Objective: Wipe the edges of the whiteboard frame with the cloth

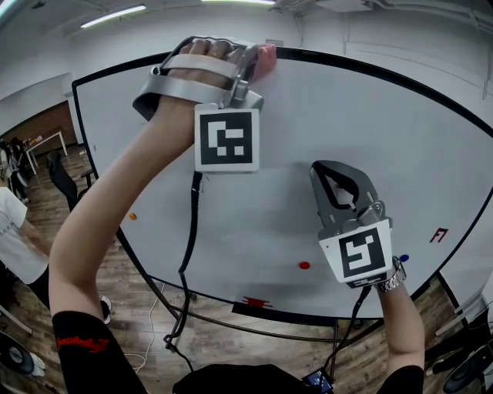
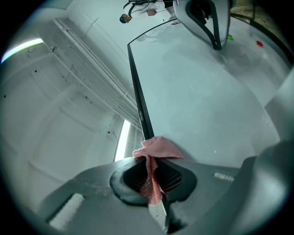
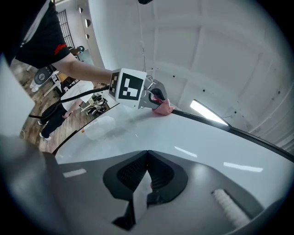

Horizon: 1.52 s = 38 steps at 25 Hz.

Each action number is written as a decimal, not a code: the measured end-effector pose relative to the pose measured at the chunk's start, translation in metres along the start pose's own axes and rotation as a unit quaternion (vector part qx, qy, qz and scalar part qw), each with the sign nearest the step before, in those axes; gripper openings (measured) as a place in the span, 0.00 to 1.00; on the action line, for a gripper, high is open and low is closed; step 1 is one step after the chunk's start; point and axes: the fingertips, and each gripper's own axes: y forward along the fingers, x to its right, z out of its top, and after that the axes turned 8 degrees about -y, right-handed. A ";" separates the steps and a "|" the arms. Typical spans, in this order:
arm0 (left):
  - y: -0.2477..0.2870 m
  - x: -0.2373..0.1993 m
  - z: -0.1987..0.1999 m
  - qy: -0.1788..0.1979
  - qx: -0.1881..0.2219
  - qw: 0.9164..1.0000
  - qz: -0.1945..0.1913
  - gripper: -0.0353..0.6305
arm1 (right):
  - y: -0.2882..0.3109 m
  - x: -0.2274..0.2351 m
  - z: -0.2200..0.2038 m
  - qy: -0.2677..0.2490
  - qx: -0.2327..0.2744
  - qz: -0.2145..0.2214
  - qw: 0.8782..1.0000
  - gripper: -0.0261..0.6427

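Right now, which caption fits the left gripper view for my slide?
The left gripper, shut on a pink mesh cloth, presses it against the black whiteboard frame.

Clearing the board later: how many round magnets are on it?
3: orange magnet near the left edge, red magnet low centre, blue magnet beside the right gripper. The left arm may hide more.

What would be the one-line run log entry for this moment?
left gripper: shut on pink cloth, at top edge of whiteboard frame | right gripper: shut, empty, facing whiteboard

Office-like room; large whiteboard, wood floor, desk, chair, strip lights
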 end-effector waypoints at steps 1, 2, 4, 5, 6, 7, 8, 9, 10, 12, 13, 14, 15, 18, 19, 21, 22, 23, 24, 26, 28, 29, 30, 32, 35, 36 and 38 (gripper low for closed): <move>-0.001 -0.001 0.000 -0.001 -0.001 1.000 0.000 0.09 | -0.001 0.000 0.001 -0.001 0.000 0.001 1.000 0.04; -0.001 -0.003 0.002 -0.001 -0.001 1.000 -0.001 0.09 | -0.003 0.000 0.002 -0.002 -0.001 0.003 1.000 0.04; 0.003 -0.004 0.008 -0.002 -0.001 1.000 -0.002 0.09 | -0.007 0.005 -0.001 -0.001 -0.002 0.005 1.000 0.04; 0.005 -0.004 0.014 -0.002 -0.002 1.000 -0.002 0.09 | -0.010 0.009 -0.005 0.000 -0.003 0.006 1.000 0.04; 0.009 -0.002 0.020 -0.003 -0.002 1.000 -0.003 0.09 | -0.012 0.013 -0.012 0.001 -0.005 0.007 1.000 0.04; 0.012 0.000 0.028 -0.003 -0.002 1.000 -0.003 0.09 | -0.015 0.016 -0.019 0.001 -0.005 0.008 1.000 0.04; 0.014 0.002 0.035 -0.003 -0.002 1.000 -0.002 0.09 | -0.018 0.019 -0.026 -0.001 -0.004 0.009 1.000 0.04; 0.016 0.003 0.041 -0.003 -0.002 1.000 -0.001 0.09 | -0.021 0.022 -0.032 -0.002 -0.005 0.009 1.000 0.04; 0.017 0.003 0.046 -0.002 -0.002 1.000 0.000 0.09 | -0.024 0.025 -0.037 -0.002 -0.007 0.009 1.000 0.04; 0.018 0.001 0.057 -0.001 -0.001 1.000 0.002 0.09 | -0.030 0.031 -0.044 0.001 -0.010 0.009 1.000 0.04; 0.018 0.001 0.060 -0.001 0.000 1.000 0.002 0.09 | -0.033 0.033 -0.046 0.005 -0.012 0.009 1.000 0.04; 0.017 0.001 0.062 -0.001 0.000 1.000 0.000 0.09 | -0.034 0.033 -0.046 0.007 -0.013 0.009 1.000 0.04; 0.017 0.001 0.063 -0.001 0.000 1.000 -0.001 0.09 | -0.034 0.033 -0.046 0.007 -0.011 0.009 1.000 0.04; 0.017 0.001 0.066 -0.002 -0.001 1.000 -0.004 0.09 | -0.035 0.033 -0.046 0.002 -0.004 0.011 1.000 0.04; 0.018 0.001 0.069 -0.003 -0.001 1.000 -0.005 0.09 | -0.036 0.033 -0.047 0.001 -0.004 0.012 1.000 0.04; 0.018 0.000 0.074 -0.001 -0.002 1.000 -0.004 0.09 | -0.041 0.036 -0.051 0.002 -0.004 0.014 1.000 0.04; 0.018 0.000 0.077 0.000 -0.003 1.000 -0.004 0.09 | -0.043 0.037 -0.053 0.003 -0.004 0.014 1.000 0.04; 0.018 0.001 0.079 0.001 -0.005 1.000 -0.004 0.09 | -0.045 0.039 -0.055 0.004 -0.004 0.014 1.000 0.04; 0.018 0.001 0.081 0.001 -0.006 1.000 -0.005 0.09 | -0.048 0.040 -0.057 0.004 -0.004 0.014 1.000 0.04; 0.019 0.002 0.084 0.001 -0.009 1.000 -0.010 0.09 | -0.050 0.041 -0.059 0.003 -0.007 0.015 1.000 0.04; 0.019 0.001 0.084 0.000 -0.013 1.000 -0.012 0.09 | -0.052 0.041 -0.060 0.003 -0.013 0.018 1.000 0.04; 0.019 0.000 0.084 -0.001 -0.013 1.000 -0.011 0.09 | -0.053 0.041 -0.060 0.003 -0.014 0.018 1.000 0.04; 0.019 -0.002 0.085 -0.003 -0.012 1.000 -0.008 0.09 | -0.054 0.041 -0.059 0.002 -0.014 0.018 1.000 0.04; 0.018 -0.005 0.088 -0.003 -0.007 1.000 -0.003 0.09 | -0.056 0.044 -0.056 0.000 -0.014 0.016 1.000 0.04; 0.018 -0.007 0.097 -0.003 -0.001 1.000 -0.004 0.09 | -0.059 0.049 -0.054 -0.004 -0.008 0.012 1.000 0.04; 0.019 -0.007 0.101 -0.005 0.000 1.000 -0.004 0.09 | -0.061 0.050 -0.055 -0.003 -0.009 0.012 1.000 0.04; 0.020 -0.005 0.110 -0.007 0.003 1.000 -0.005 0.09 | -0.065 0.053 -0.059 -0.001 -0.010 0.012 1.000 0.04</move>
